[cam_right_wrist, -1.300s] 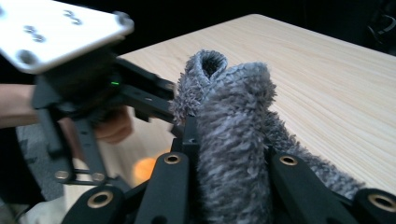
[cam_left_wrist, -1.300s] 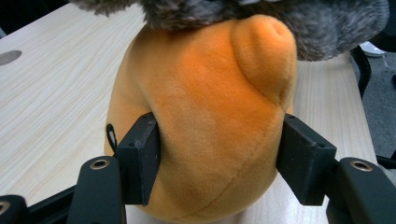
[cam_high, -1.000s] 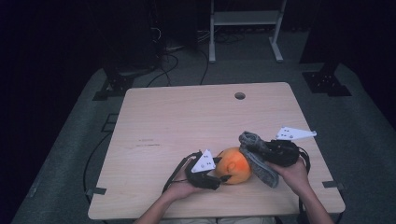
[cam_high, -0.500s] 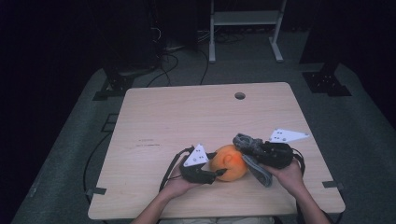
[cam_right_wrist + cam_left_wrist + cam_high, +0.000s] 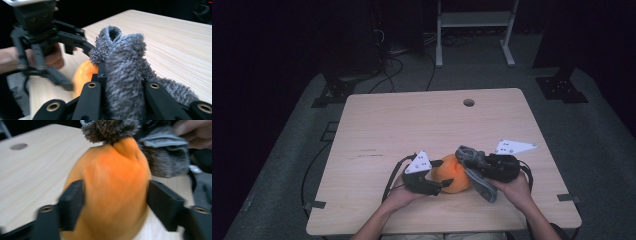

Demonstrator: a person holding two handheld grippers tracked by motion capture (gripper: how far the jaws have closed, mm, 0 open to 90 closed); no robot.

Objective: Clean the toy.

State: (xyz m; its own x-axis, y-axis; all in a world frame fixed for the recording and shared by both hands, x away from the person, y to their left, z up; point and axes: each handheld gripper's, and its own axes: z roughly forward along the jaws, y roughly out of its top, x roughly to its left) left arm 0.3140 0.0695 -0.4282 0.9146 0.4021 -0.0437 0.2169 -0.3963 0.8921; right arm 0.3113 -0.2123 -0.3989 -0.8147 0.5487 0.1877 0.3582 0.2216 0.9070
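Orange thing (image 5: 454,174): a smooth, rounded soft bundle, on the pale wood-grain table (image 5: 412,120) near its near edge, between the two grippers.
Grey sock (image 5: 125,75): fuzzy, looped knit, folded double, touching the orange thing's right side.
Left gripper (image 5: 113,202): jaws had just been opening, standing either side of the orange thing.
Right gripper (image 5: 123,90): jaws clamped tight on the grey sock.

Wooden table (image 5: 412,125) under orange bundle (image 5: 453,175)
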